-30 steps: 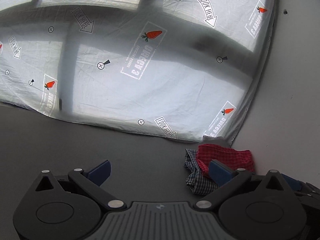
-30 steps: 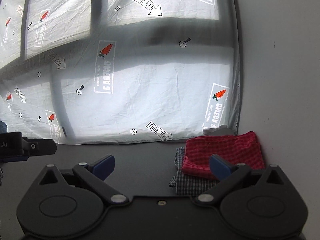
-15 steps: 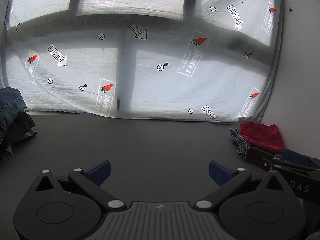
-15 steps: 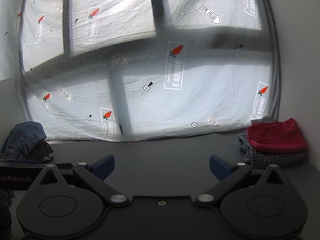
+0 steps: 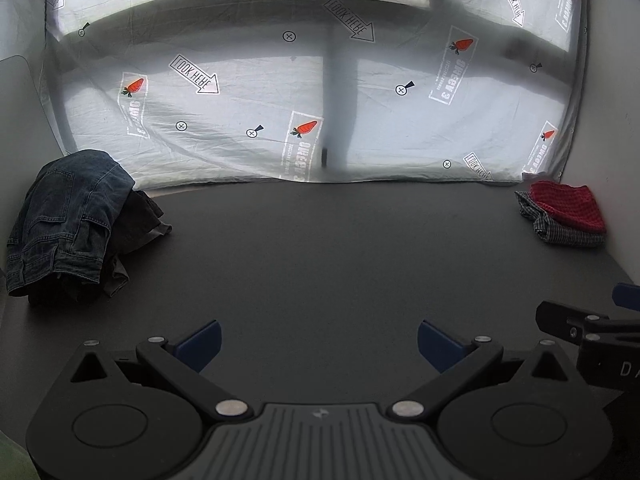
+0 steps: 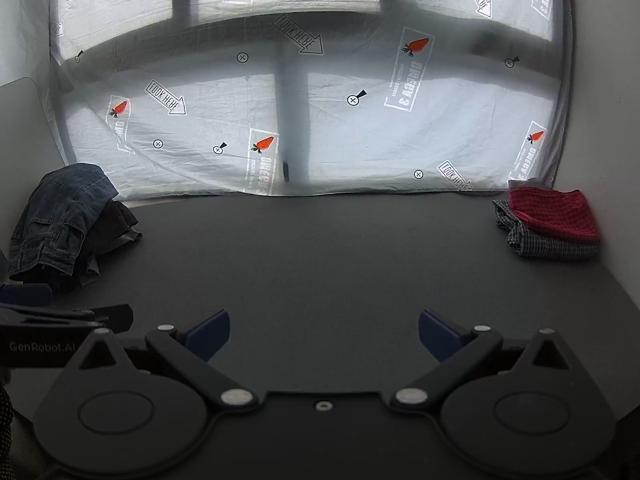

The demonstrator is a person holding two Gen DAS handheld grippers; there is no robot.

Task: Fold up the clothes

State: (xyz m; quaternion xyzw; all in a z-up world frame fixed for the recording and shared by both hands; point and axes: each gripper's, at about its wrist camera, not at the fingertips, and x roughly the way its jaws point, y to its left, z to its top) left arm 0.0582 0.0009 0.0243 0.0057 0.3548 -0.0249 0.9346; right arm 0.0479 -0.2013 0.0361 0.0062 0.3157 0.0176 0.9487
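Observation:
A heap of unfolded clothes, blue jeans (image 5: 68,216) over dark garments (image 5: 140,220), lies at the table's far left; it also shows in the right wrist view (image 6: 60,216). A folded red checked cloth (image 5: 568,206) rests on a folded black-and-white checked cloth (image 5: 560,232) at the far right, also in the right wrist view (image 6: 556,212). My left gripper (image 5: 318,344) is open and empty above the near table. My right gripper (image 6: 324,338) is open and empty beside it.
The dark grey table (image 5: 320,248) spans both views. A white printed sheet (image 5: 320,100) hangs behind its far edge. A white wall (image 5: 608,120) bounds the right side. The other gripper's body shows at each view's edge (image 5: 592,336) (image 6: 52,328).
Both grippers have pulled back and swung left from the folded stack at the right. The heap of jeans has come into view at the left. Both stay open.

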